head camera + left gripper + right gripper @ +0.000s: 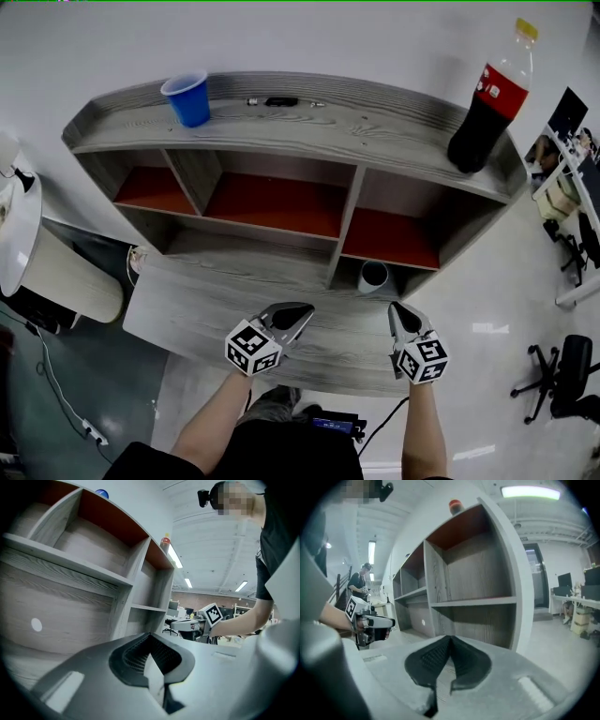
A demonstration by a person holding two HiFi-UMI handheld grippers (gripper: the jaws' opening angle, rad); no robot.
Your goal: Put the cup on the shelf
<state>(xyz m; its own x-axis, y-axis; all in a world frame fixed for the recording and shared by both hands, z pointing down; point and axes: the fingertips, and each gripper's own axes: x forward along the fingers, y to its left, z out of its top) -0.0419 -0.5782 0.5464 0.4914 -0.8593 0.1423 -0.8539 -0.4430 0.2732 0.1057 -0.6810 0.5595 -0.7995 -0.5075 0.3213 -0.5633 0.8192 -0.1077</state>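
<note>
Cup (373,277) stands in the lower right compartment of the shelf (328,131); left gripper (302,315) and right gripper (399,308) have fingers together, empty, so draw straight back to avoid knocking it.

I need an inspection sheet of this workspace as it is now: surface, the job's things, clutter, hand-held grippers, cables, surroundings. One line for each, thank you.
Surface: grey wooden shelf unit with red-backed compartments; its lower ledge is bare near the grippers.
Job's things: pale cup sits in the lower right compartment; blue cup stands upright on the top board.
Clutter: cola bottle on the top board at right; small dark item mid-board, too small to identify.
Grippers: left hand-held gripper and right hand-held gripper both shut and empty, over the ledge.
Cables: floor cable at left.
Surroundings: office chairs at right.
</note>
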